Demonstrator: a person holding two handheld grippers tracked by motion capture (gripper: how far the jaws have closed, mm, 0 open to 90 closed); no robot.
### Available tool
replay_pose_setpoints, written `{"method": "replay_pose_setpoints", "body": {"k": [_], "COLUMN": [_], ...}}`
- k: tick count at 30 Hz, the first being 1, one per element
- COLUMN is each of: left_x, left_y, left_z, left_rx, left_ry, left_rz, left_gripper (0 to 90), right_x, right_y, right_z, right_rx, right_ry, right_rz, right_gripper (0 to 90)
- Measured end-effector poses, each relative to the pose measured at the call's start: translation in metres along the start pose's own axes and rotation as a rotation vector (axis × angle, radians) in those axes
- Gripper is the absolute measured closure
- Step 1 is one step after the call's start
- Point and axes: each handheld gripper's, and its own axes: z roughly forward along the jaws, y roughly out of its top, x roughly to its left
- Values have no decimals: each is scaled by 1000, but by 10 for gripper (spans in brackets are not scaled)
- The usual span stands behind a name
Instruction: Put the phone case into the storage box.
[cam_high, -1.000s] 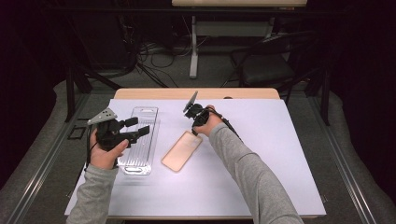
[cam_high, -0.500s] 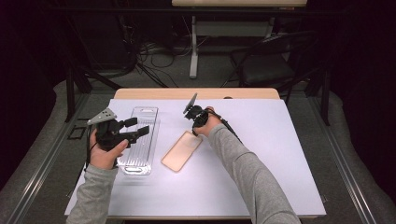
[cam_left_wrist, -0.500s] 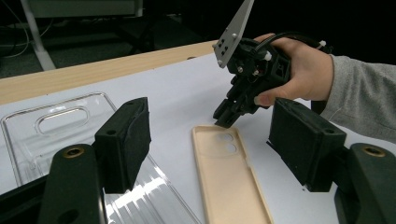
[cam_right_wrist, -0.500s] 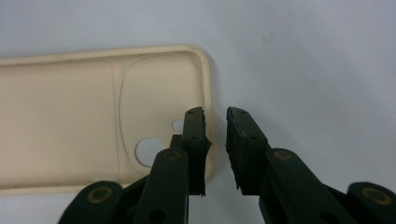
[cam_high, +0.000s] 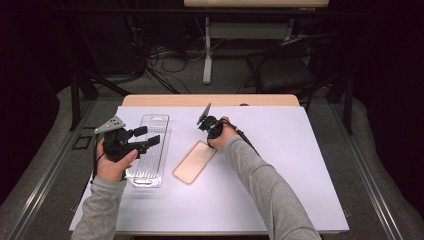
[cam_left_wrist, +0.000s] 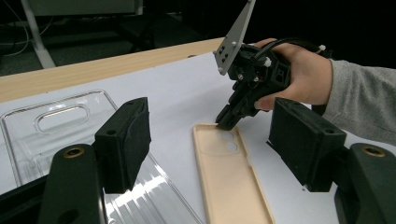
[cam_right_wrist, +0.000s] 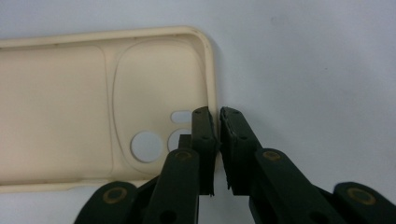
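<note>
Cream-beige phone case, clear ribbed plastic tray, black grippers with grey plates, white table cover over light wood table edge, grey sleeves

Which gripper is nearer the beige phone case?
Right. The right gripper has its jaws closed on the beige phone case rim at the camera-hole end. The left gripper hovers open over the clear tray beside it.

desk: tray at 9 o'clock | phone case just beside it at 3 o'clock | chair behind at 1 o'clock
</note>
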Motion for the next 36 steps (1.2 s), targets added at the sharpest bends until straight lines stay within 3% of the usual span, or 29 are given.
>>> {"method": "replay_pose_setpoints", "body": {"k": [23,36], "left_x": [0,0], "left_y": [-1,-1], "left_z": [2,1], "left_rx": [2,1], "left_ry": [1,8], "left_rz": [-6,-5], "left_gripper": [297,297], "right_x": [1,3], "right_y": [-2,-5], "right_z": [-1,-6], "right_rx": [-1,-44], "right_ry": [-8,-35], "right_rz": [-32,-50], "right_gripper": [876,888]}}
